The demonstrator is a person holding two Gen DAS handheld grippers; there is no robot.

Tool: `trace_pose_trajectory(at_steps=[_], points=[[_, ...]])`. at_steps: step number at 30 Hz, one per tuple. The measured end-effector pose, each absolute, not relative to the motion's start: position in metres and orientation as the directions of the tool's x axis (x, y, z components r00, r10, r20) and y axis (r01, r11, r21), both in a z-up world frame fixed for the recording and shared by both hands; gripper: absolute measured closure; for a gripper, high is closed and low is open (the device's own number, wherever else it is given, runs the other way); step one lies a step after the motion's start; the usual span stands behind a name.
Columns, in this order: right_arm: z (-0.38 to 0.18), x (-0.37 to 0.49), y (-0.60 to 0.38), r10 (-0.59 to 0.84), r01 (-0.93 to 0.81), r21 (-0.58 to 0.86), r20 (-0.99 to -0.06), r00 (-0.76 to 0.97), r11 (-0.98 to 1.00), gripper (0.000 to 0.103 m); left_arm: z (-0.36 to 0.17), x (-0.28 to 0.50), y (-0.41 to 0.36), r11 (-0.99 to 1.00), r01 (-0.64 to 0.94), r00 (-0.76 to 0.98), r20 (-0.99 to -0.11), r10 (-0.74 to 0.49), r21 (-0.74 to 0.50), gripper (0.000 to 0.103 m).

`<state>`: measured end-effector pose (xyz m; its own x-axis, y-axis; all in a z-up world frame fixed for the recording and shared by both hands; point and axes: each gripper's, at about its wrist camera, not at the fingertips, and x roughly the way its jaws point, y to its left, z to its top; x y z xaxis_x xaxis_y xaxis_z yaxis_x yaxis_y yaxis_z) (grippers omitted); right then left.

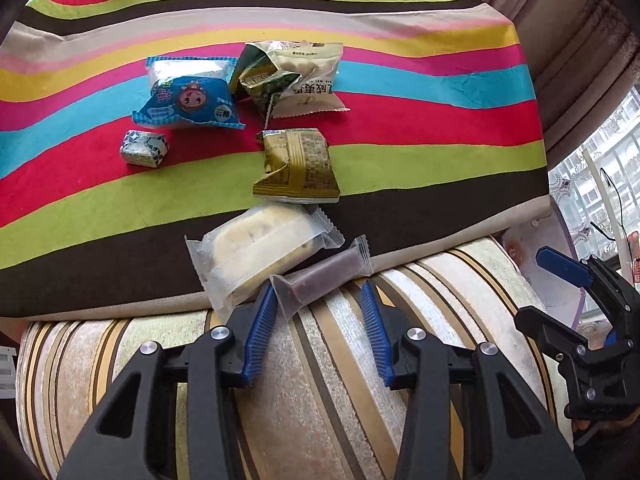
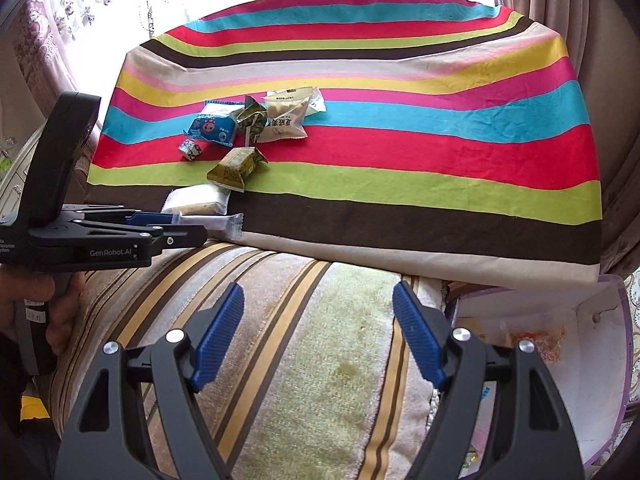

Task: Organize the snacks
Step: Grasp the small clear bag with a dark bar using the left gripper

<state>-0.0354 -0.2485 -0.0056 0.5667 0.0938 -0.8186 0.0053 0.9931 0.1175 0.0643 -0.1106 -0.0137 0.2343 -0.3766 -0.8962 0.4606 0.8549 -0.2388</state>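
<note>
Several snack packets lie on the striped cloth (image 1: 400, 92): a blue packet (image 1: 188, 96), a small white-and-blue candy (image 1: 144, 148), a crumpled green wrapper (image 1: 264, 80), a beige packet (image 1: 312, 76), an olive packet (image 1: 296, 164) and a clear-wrapped pastry (image 1: 256, 256). A dark bar in a clear wrapper (image 1: 324, 278) hangs over the cloth's near edge. My left gripper (image 1: 319, 292) is open with the bar's near end between its tips, pads not pressing. From the right wrist, the left gripper (image 2: 172, 219) shows side-on at the bar (image 2: 216, 222). My right gripper (image 2: 318, 292) hovers open and empty above the cushion.
A striped cushion (image 2: 304, 360) lies below the cloth's near edge. A white box with a purple rim (image 2: 580, 312), holding some packets, stands at the right. Curtains (image 2: 608, 80) hang on the right side, with a bright window behind. A hand (image 2: 60, 300) grips the left gripper's handle.
</note>
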Motion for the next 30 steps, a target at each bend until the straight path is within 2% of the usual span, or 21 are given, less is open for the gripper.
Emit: trace_pose_trajectory(at_steps=[2, 7, 10, 14, 21, 24, 26, 30], points=[[-0.007, -0.034, -0.248, 0.095, 0.008, 0.12, -0.822, 0.562, 0.993, 0.026, -0.016, 0.066, -0.115, 0.852, 0.472, 0.231, -0.901, -0.366, -0.225, 0.07], [-0.008, -0.034, -0.247, 0.091, 0.006, 0.113, -0.826, 0.557, 0.994, 0.026, -0.017, 0.07, -0.126, 0.845, 0.504, 0.252, -0.905, -0.344, -0.181, 0.072], [-0.009, -0.034, -0.247, 0.088, 0.011, 0.113, -0.827, 0.556, 0.994, 0.026, -0.013, 0.074, -0.127, 0.855, 0.489, 0.283, -0.897, -0.341, -0.17, 0.08], [-0.01, -0.033, -0.246, 0.085, 0.011, 0.11, -0.831, 0.55, 0.994, 0.026, -0.014, 0.084, -0.133, 0.863, 0.476, 0.294, -0.894, -0.338, -0.17, 0.081], [-0.012, -0.03, -0.247, 0.091, 0.017, 0.119, -0.834, 0.545, 0.993, 0.026, -0.016, 0.098, -0.12, 0.88, 0.409, 0.292, -0.88, -0.375, -0.24, 0.08], [-0.013, -0.03, -0.248, 0.095, 0.019, 0.125, -0.834, 0.543, 0.992, 0.026, -0.011, 0.095, -0.118, 0.87, 0.425, 0.299, -0.868, -0.397, -0.251, 0.07], [-0.014, -0.03, -0.25, 0.099, 0.021, 0.131, -0.834, 0.543, 0.991, 0.026, -0.005, 0.09, -0.119, 0.859, 0.456, 0.314, -0.861, -0.401, -0.233, 0.058], [-0.015, -0.029, -0.251, 0.103, 0.025, 0.138, -0.835, 0.541, 0.99, 0.025, 0.004, 0.079, -0.129, 0.812, 0.561, 0.335, -0.853, -0.401, -0.162, 0.057]])
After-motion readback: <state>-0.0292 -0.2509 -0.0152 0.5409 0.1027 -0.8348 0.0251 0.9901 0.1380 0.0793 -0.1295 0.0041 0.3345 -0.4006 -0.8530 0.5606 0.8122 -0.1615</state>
